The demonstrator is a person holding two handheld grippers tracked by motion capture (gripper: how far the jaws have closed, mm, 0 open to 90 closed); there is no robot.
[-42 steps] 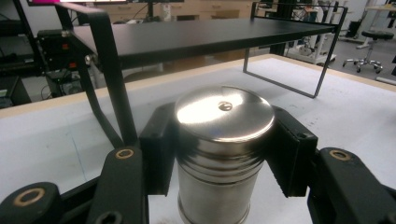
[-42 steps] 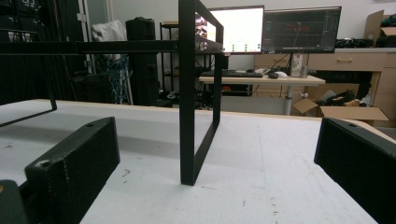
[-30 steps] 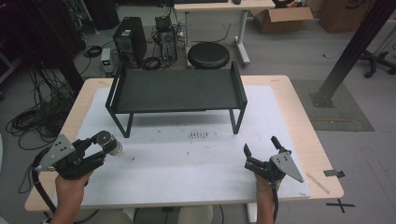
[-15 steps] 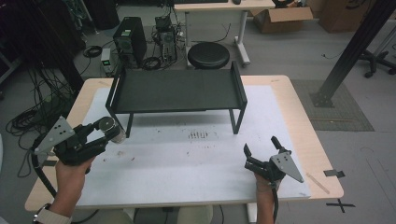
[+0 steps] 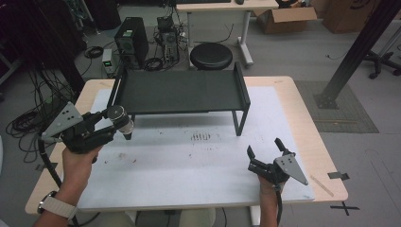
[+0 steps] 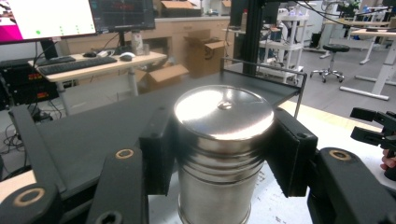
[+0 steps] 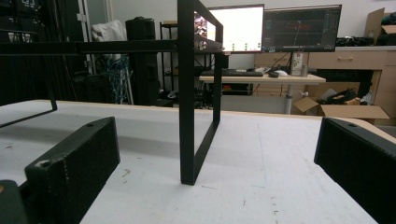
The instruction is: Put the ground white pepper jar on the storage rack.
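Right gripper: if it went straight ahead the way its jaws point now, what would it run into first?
Most likely the near right leg of the black shelf, which stands almost dead ahead between the open jaws of the right gripper. Bare table mat lies in between; depth is hard to judge.

Shiny steel can (image 6: 223, 154), upright, gripped

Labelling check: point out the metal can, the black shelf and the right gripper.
metal can (image 6: 223, 112), left gripper view, on its shiny lid.
black shelf (image 5: 179, 92), high view, on its flat top.
right gripper (image 5: 264, 150), high view, midway between its open fingertips.
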